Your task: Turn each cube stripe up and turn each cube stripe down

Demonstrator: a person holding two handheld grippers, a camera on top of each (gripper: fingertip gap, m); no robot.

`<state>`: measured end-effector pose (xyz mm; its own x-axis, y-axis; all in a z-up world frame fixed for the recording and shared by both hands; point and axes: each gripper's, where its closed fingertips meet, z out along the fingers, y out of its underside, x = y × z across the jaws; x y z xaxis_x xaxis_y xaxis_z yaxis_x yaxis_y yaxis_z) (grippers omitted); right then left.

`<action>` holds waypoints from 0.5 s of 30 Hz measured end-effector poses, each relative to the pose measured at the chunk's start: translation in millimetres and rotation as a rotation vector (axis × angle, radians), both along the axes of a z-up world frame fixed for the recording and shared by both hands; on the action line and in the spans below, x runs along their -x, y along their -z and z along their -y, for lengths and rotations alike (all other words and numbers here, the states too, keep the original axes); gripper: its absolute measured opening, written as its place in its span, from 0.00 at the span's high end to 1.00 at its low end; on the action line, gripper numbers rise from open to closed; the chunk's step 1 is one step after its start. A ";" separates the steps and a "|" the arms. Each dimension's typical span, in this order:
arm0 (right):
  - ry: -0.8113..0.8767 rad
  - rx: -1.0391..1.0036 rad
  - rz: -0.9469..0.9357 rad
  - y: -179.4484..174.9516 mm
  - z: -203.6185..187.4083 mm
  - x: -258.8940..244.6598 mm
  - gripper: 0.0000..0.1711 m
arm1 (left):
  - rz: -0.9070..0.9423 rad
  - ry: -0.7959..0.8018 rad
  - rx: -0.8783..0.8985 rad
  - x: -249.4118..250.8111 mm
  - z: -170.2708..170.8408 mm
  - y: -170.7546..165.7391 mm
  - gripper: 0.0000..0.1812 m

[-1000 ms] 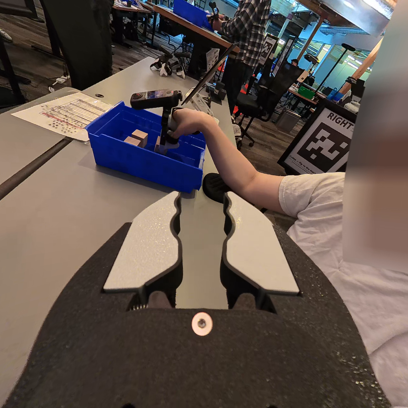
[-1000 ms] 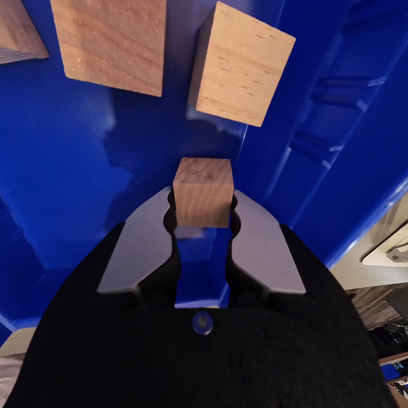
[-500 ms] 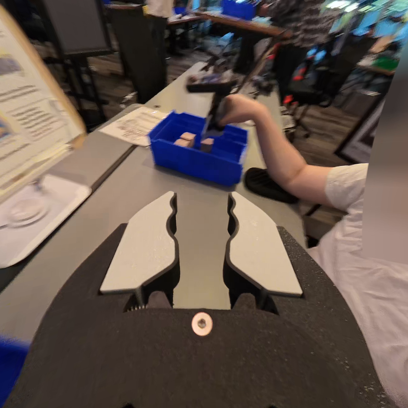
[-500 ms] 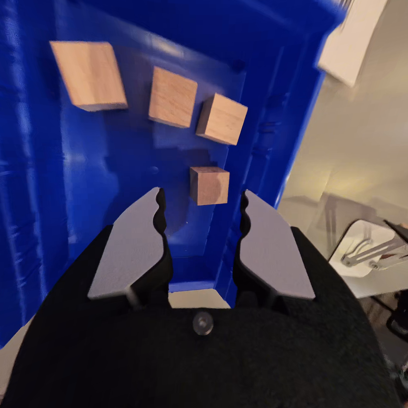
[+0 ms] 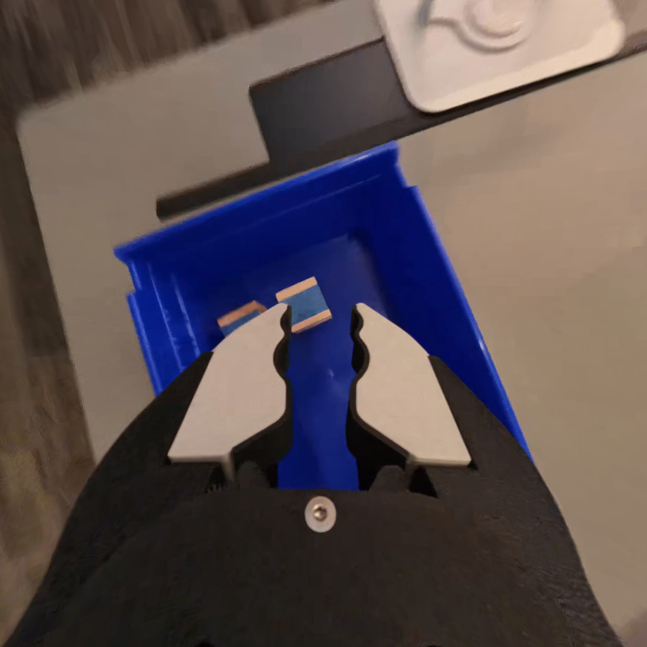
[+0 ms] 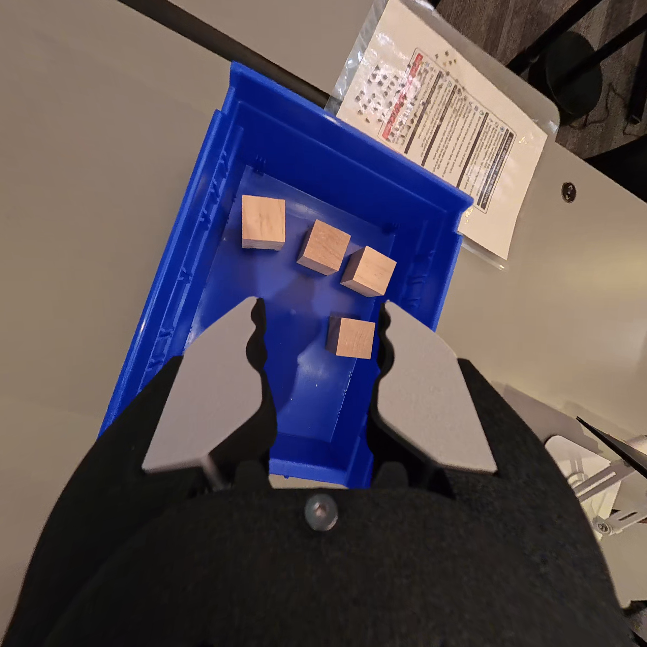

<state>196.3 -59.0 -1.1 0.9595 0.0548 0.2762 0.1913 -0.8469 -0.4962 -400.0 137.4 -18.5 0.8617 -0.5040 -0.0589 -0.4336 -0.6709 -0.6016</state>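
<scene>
In the right wrist view a blue bin [image 6: 182,280] holds several wooden cubes with plain wood faces up; no stripe shows. The nearest cube [image 6: 353,338] lies just inside my right finger, the others [image 6: 324,251] farther back. My right gripper [image 6: 321,303] is open and empty, well above the bin. In the left wrist view a second blue bin [image 5: 245,252] holds a cube with its blue stripe up [image 5: 304,304] and another striped cube [image 5: 241,313], partly hidden by my left finger. My left gripper [image 5: 320,310] is open and empty above them.
A printed sheet in a clear sleeve [image 6: 437,140] lies beyond the right bin. A white stand base [image 5: 490,52] and a dark gap between tabletops [image 5: 315,115] lie past the left bin. Another white stand [image 6: 577,472] sits at the right.
My right gripper let go of the cube, opened and rose away from the bin. My left gripper swung from the bare table to over a second bin with striped cubes.
</scene>
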 end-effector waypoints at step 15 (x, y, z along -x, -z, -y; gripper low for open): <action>-0.037 0.116 0.026 20.7 1.1 10.4 0.63 | -0.199 -0.243 0.264 15.7 -23.3 99.1 0.60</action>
